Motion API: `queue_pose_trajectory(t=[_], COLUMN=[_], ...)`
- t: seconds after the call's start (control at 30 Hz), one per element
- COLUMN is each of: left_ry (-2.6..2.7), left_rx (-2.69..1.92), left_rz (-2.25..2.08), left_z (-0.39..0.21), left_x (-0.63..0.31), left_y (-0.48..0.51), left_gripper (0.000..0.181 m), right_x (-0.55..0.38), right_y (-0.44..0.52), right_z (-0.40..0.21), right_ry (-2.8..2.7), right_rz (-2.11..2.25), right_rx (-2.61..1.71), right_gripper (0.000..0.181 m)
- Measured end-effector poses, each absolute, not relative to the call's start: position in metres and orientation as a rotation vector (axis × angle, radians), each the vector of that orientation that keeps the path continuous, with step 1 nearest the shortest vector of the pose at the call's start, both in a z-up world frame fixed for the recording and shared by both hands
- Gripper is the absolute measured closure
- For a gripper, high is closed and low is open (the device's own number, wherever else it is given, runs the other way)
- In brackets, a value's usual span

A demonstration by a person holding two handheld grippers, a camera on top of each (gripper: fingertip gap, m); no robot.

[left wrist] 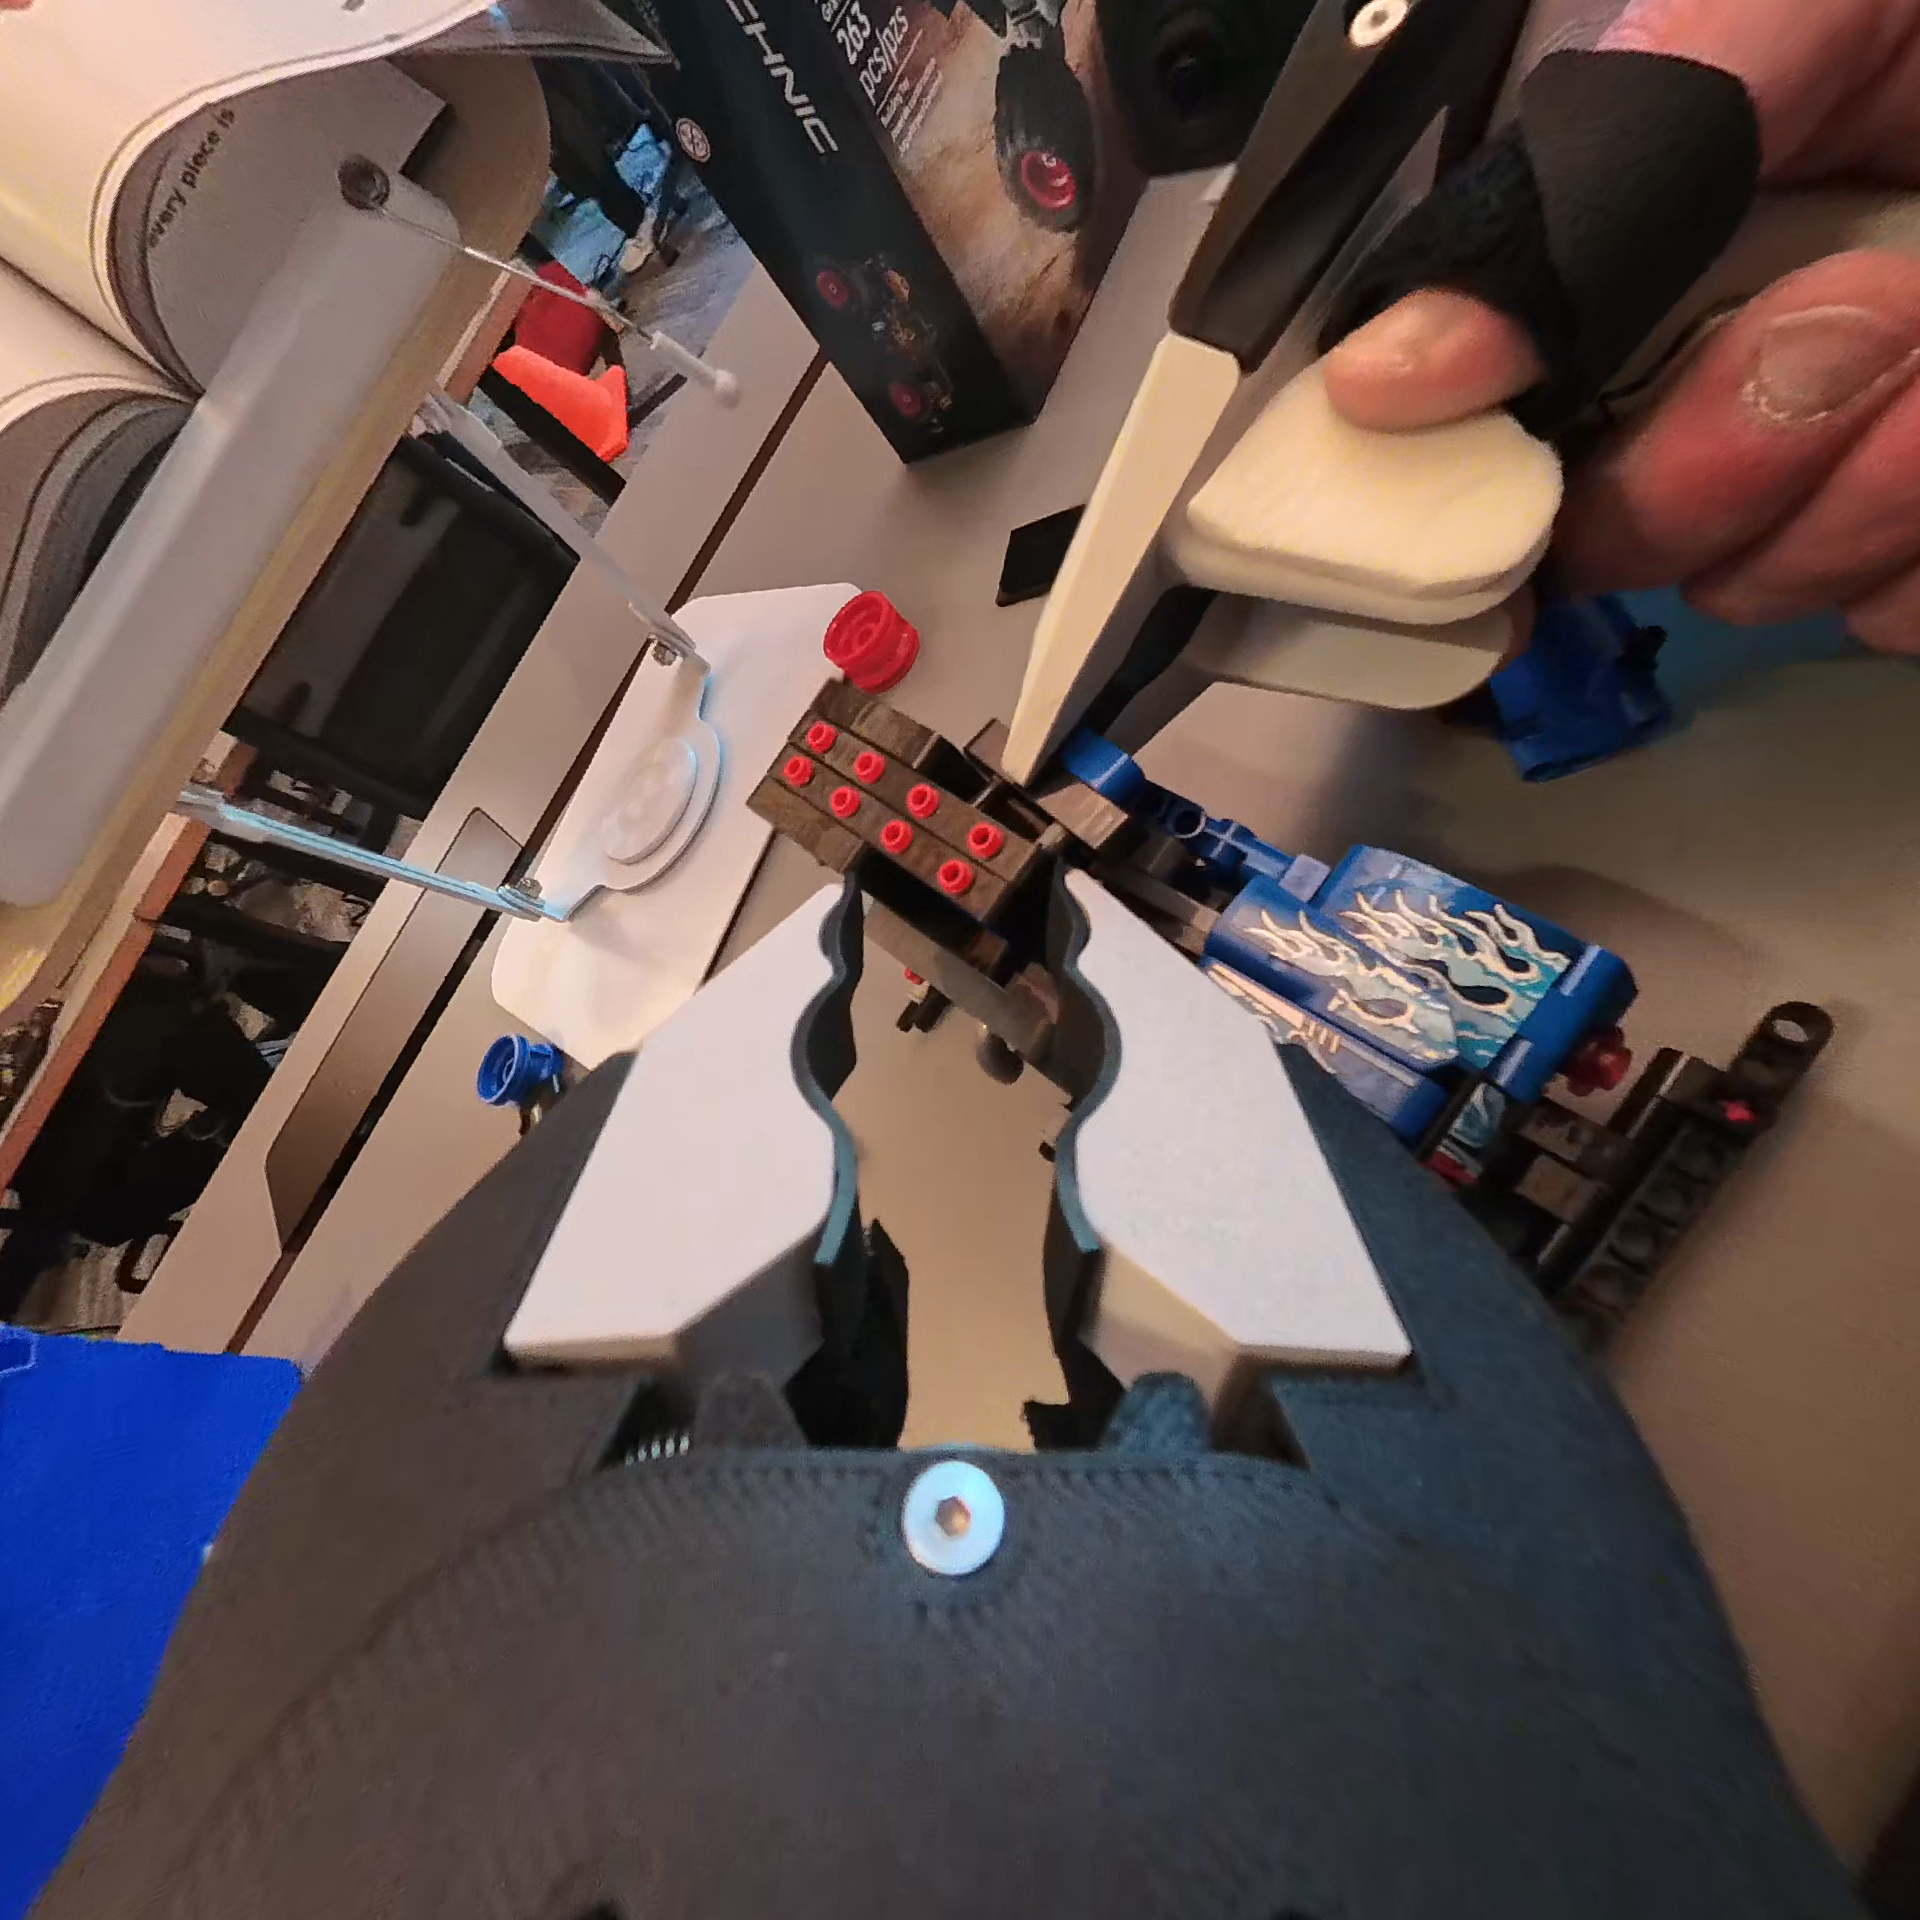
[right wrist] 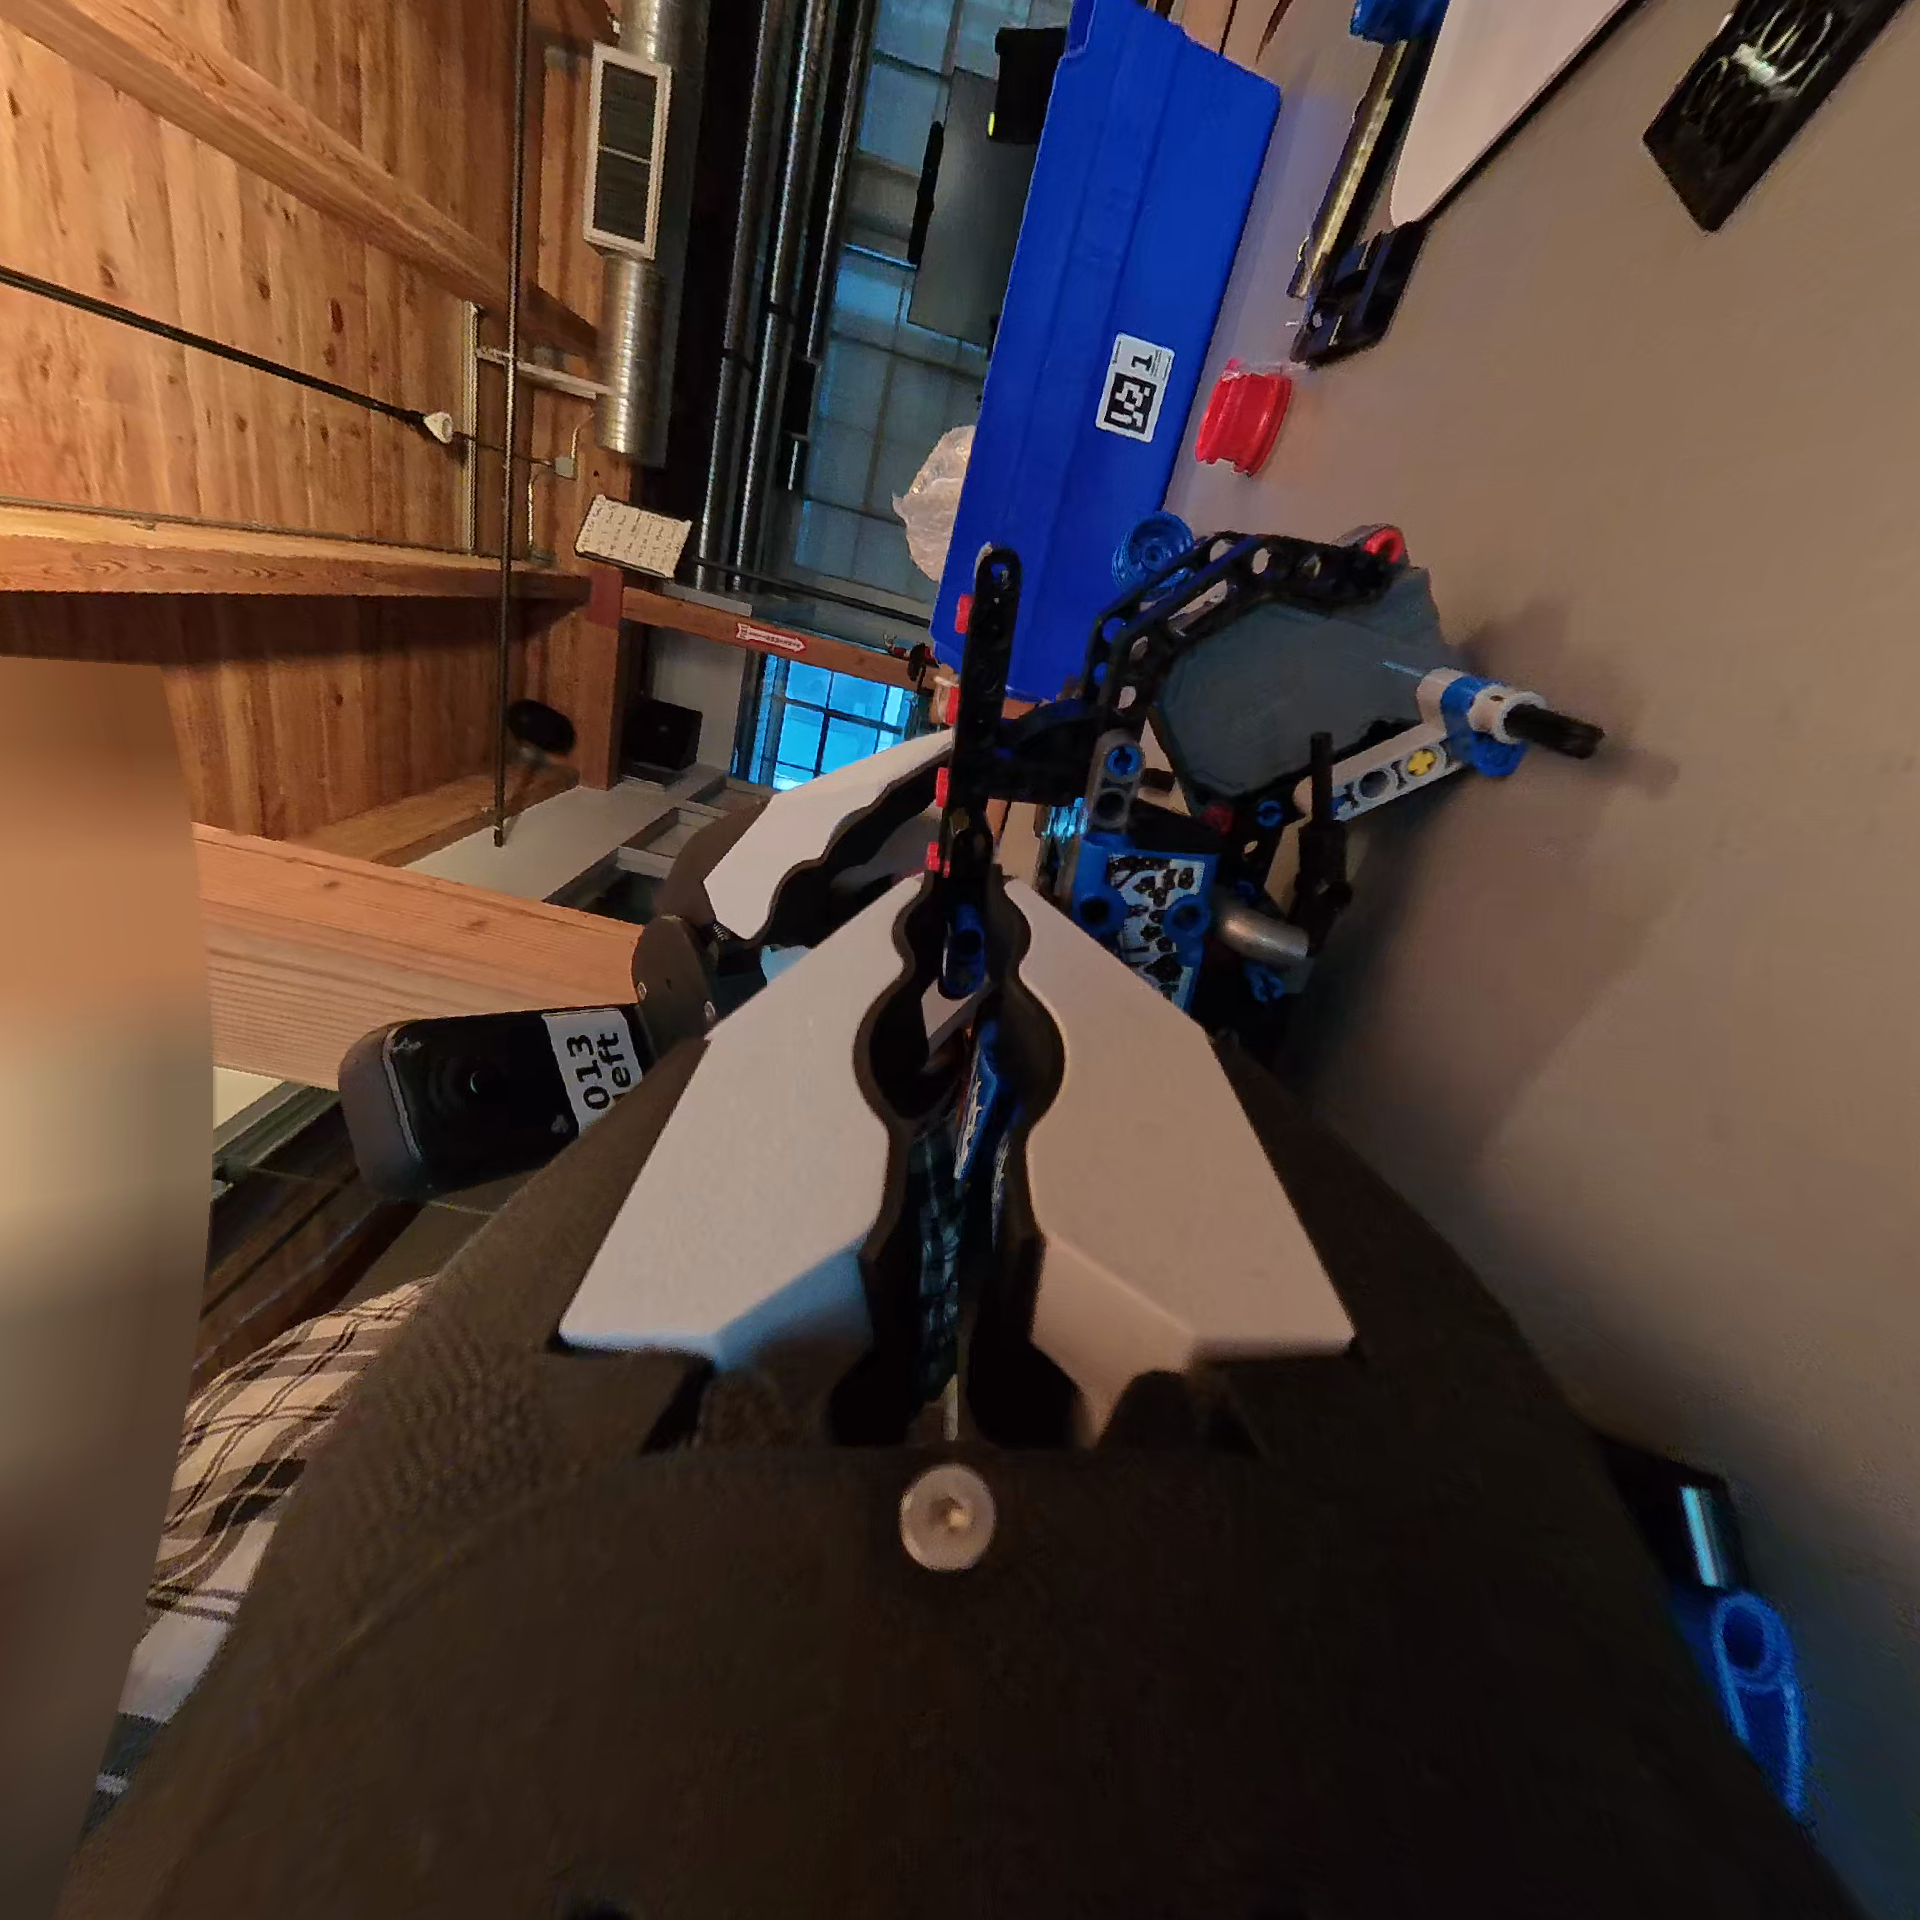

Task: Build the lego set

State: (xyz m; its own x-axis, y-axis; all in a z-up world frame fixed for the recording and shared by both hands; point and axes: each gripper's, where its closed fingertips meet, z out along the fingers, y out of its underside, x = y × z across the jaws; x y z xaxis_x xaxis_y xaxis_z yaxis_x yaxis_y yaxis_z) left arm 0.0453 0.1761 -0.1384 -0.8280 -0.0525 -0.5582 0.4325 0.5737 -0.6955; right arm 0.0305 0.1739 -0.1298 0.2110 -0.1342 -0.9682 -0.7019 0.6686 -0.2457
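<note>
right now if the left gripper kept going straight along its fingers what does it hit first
The left gripper already has the black beam block with red pins of the lego model between its fingertips, so it would press into that at once. Just beyond sits the right gripper.

In the left wrist view, the left gripper [left wrist: 956, 935] hides the lower end of the black block with red studs [left wrist: 894, 821] it grips, and the contact between its pads and the block lies in shadow. The set's box [left wrist: 904, 208] is cut off by the top edge, and a blue bin [left wrist: 114, 1558] by the left edge. In the right wrist view, the right gripper [right wrist: 961, 925] covers much of the blue patterned panel [right wrist: 987, 1122] between its fingers. A blurred patch fills the left edge.
</note>
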Motion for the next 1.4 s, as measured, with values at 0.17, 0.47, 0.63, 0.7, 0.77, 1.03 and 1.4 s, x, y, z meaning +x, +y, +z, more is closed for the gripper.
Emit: queue_pose_trajectory(t=[0.17, 0.47, 0.63, 0.7, 0.77, 1.03, 1.4], left_ry=[2.258, 2.249, 2.242, 2.237, 2.233, 2.223, 2.200], left_rx=[0.318, 0.336, 0.342, 0.339, 0.346, 0.360, 0.407], left_rz=[-1.198, -1.201, -1.198, -1.194, -1.195, -1.192, -1.174], left_z=[-0.138, -0.138, -0.138, -0.138, -0.138, -0.138, -0.138], left_x=[0.044, 0.042, 0.043, 0.043, 0.043, 0.042, 0.037], left_y=[0.175, 0.174, 0.173, 0.173, 0.173, 0.172, 0.170], left_gripper=[0.149, 0.149, 0.149, 0.149, 0.149, 0.149, 0.150], right_x=[0.030, 0.027, 0.027, 0.028, 0.028, 0.025, 0.021], right_y=[0.174, 0.174, 0.172, 0.171, 0.171, 0.173, 0.173], right_z=[-0.130, -0.131, -0.131, -0.131, -0.131, -0.131, -0.133], right_ry=[1.332, 1.313, 1.307, 1.318, 1.310, 1.287, 1.273], right_rz=[0.444, 0.449, 0.414, 0.415, 0.399, 0.351, 0.319], right_rx=[-0.825, -0.940, -0.960, -0.924, -0.923, -1.109, -1.355], right_gripper=[0.175, 0.176, 0.174, 0.175, 0.175, 0.175, 0.174])
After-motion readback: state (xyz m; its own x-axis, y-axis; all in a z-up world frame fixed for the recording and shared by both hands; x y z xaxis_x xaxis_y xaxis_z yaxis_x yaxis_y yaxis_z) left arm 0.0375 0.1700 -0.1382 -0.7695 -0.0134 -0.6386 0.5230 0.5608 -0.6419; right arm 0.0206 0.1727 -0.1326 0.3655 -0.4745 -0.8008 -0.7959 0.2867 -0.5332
